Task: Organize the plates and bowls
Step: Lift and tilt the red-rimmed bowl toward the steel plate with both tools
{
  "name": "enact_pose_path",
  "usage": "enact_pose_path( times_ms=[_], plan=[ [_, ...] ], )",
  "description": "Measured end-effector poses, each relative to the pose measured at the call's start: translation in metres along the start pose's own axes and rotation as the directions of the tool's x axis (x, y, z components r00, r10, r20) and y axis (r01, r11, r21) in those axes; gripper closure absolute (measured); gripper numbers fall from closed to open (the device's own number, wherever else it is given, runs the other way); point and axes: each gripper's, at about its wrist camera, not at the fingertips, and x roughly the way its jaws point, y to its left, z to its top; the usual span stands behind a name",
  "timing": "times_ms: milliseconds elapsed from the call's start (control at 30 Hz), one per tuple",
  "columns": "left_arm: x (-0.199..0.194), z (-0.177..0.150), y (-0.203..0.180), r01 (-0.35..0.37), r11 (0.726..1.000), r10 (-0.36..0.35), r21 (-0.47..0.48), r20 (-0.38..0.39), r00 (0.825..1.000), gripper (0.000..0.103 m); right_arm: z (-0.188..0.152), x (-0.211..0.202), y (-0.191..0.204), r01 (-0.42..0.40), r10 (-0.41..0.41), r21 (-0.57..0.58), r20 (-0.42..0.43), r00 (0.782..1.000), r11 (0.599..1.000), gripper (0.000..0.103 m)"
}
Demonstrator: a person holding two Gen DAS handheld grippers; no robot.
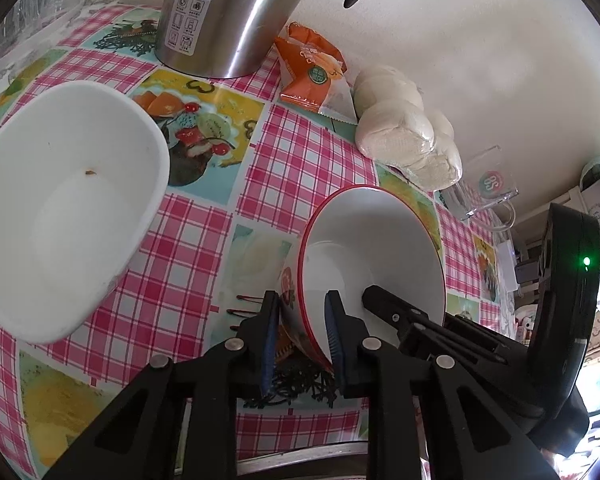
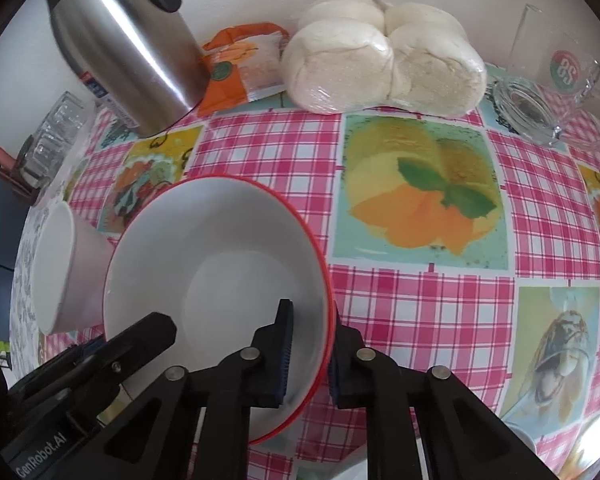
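A red-rimmed white bowl (image 1: 364,248) with a printed outside is held between both grippers above the checked tablecloth. My left gripper (image 1: 302,320) is shut on its near-left rim, one finger inside and one outside. My right gripper (image 2: 310,354) is shut on the opposite rim of the same bowl (image 2: 220,280); it shows in the left wrist view as black fingers (image 1: 384,300) inside the bowl. A plain white bowl (image 1: 64,208) stands on the table to the left, also in the right wrist view (image 2: 60,268).
A steel thermos (image 1: 228,16) stands at the back, with an orange snack packet (image 1: 312,68) and wrapped buns (image 1: 408,136) beside it by the wall. A glass mug (image 2: 556,76) and glass ashtray (image 2: 520,108) are at back right. Glassware (image 2: 56,132) stands at far left.
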Motion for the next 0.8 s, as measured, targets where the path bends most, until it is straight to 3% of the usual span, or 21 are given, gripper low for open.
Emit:
enact_pose_path(
  times_ms=[467,800],
  plan=[
    [-0.003,-0.003,0.003,0.031,0.999,-0.031,-0.014,-0.011,0.999,0.079,-0.012,-0.014,0.002,-0.002,0.002,0.002,0.048,0.999,1.0,0.087],
    [-0.026,-0.007,-0.016,0.055,0.998,-0.056,0.029,0.037,0.998,0.079,-0.021,-0.045,-0.007,-0.02,0.013,0.052,0.118,0.993,0.998,0.087]
  ],
)
